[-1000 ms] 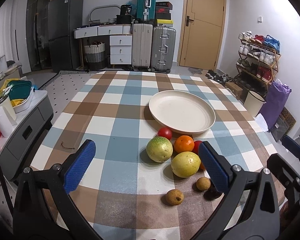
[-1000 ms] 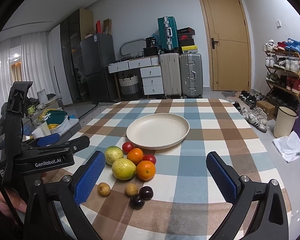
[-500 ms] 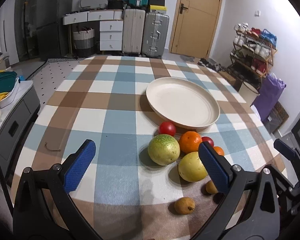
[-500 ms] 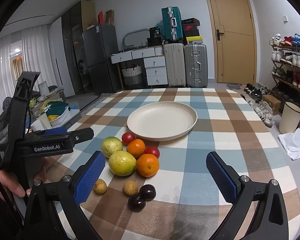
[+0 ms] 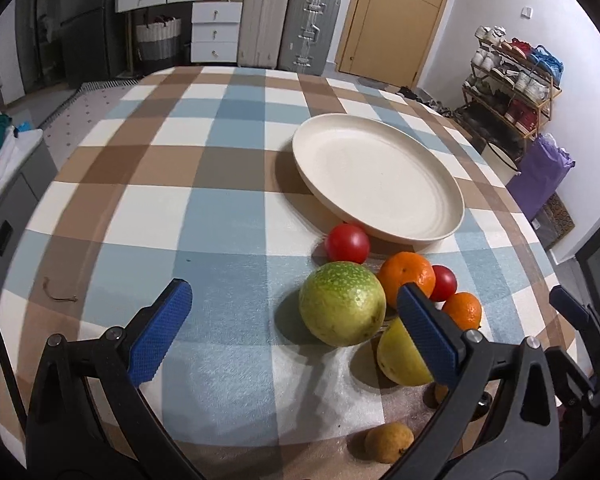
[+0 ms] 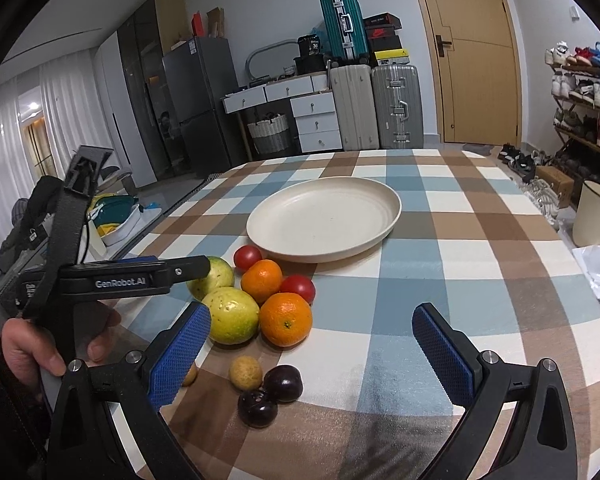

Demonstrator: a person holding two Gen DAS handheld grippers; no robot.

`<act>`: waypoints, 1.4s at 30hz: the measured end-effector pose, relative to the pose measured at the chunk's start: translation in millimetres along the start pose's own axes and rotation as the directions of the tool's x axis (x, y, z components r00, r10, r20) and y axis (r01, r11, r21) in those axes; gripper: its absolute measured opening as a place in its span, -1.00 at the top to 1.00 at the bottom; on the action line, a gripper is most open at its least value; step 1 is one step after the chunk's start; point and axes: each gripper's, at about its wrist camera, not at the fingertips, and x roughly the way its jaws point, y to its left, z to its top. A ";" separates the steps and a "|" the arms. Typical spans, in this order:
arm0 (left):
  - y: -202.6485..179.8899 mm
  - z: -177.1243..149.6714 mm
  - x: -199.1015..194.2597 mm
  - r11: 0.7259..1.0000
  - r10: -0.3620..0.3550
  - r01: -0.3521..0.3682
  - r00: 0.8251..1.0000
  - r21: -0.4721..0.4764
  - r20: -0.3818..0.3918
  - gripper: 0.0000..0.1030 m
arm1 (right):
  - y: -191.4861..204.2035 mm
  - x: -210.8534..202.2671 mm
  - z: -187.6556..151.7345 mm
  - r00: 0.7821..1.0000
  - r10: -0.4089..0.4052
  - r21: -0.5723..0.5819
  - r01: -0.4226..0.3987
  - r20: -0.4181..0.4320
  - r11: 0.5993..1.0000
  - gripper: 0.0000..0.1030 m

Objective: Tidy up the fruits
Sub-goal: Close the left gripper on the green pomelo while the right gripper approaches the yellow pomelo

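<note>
My left gripper (image 5: 292, 322) and right gripper (image 6: 311, 340) both gape, holding nothing. Nearest lie two plums (image 6: 272, 394) and longans (image 6: 245, 372), then yellow and green guavas (image 5: 342, 303), oranges (image 6: 286, 319), tomatoes (image 5: 347, 243). All are round, with no clear axis. Farthest, the plate (image 6: 376, 188) sits bare, so I judge nothing sorted yet.

The tabletop (image 5: 228, 216) wears a plaid of brown, blue and white squares. The plate (image 5: 380, 184) is plain cream. Two tomatoes (image 5: 347, 243) are red, two oranges (image 6: 286, 318) bright orange, the speckled fruit (image 5: 342, 303) yellow-green. Two plums (image 6: 283, 383) are dark purple. Each tool's pads (image 6: 180, 350) are blue on black frames.
</note>
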 end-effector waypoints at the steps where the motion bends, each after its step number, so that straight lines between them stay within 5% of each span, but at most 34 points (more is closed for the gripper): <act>1: -0.2 0.3 1.9 1.000 -0.010 0.010 1.000 -0.003 -0.007 -0.94 | -0.8 1.1 0.2 1.000 0.003 0.002 -0.003 -0.002 1.000 -1.00; 4: 1.8 1.9 9.8 0.999 -0.050 0.049 0.998 -0.014 -0.031 -0.73 | -1.6 3.8 0.9 1.000 0.009 0.003 -0.009 -0.007 1.000 -1.00; 8: 9.7 3.6 22.3 0.972 -0.223 0.215 0.971 -0.091 -0.086 0.10 | -2.8 6.3 1.4 0.999 0.031 0.008 -0.031 -0.009 0.999 -1.00; 20: 17.0 -1.7 11.9 0.962 -0.262 0.256 0.963 -0.098 -0.054 0.10 | 3.0 8.4 2.9 0.991 0.129 0.021 -0.128 -0.030 0.991 -1.00; 27: 30.4 -7.0 -8.6 0.978 -0.186 0.182 0.982 -0.100 -0.031 0.10 | 16.9 13.5 6.7 0.987 0.152 -0.039 -0.155 -0.056 0.987 -0.99; 42: 56.7 -18.8 -37.3 0.985 -0.133 0.132 0.991 -0.115 -0.002 0.10 | 55.6 39.0 22.3 0.953 0.256 -0.129 -0.278 -0.163 0.952 -0.98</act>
